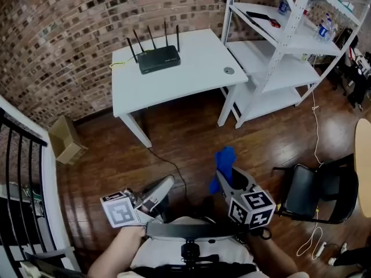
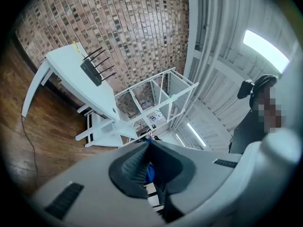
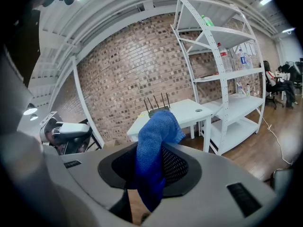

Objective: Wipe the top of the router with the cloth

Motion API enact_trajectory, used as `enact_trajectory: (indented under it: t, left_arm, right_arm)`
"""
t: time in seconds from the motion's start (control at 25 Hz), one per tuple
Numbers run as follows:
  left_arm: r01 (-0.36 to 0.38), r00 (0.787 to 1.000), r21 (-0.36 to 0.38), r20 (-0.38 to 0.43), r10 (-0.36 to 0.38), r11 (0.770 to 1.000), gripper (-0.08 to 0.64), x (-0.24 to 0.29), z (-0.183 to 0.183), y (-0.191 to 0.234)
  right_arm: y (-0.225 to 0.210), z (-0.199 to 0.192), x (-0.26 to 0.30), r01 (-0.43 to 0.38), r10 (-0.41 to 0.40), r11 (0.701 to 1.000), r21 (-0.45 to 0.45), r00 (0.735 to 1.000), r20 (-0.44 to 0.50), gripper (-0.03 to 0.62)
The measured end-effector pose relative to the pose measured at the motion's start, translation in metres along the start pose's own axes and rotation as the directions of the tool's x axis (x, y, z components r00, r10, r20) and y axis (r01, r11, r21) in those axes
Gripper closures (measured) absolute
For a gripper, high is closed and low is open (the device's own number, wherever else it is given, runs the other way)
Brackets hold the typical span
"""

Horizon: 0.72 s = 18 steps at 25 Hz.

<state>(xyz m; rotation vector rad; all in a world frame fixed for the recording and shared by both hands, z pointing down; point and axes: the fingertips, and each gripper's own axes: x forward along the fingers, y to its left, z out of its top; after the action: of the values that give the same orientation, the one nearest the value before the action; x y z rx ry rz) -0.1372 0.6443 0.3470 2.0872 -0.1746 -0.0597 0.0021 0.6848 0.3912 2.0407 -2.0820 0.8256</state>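
The right tongs (image 1: 222, 176) are clamped on the blue cloth (image 1: 225, 158), which sticks up from between them, held near the person and well apart from the counter (image 1: 197, 77). The left tongs (image 1: 167, 182) are together and hold nothing. The black router (image 1: 159, 59) sits on the far left part of the counter, antennas upright.

Brick wall (image 1: 58, 33); dark wood floor (image 1: 191, 133); white table (image 1: 194, 68); white shelving (image 1: 293, 39) at right; black chair (image 1: 301, 193).
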Motion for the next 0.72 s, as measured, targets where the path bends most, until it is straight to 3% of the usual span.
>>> enact_trajectory:
  t: [0.72]
  left_arm:
    - [-0.056, 0.996, -0.018, -0.076, 0.054, 0.998, 0.552, 0.051, -0.019, 0.021]
  right_arm:
    - [-0.064, -0.018, 0.01, 0.04, -0.038, 0.993, 0.113, 0.999, -0.021, 0.453]
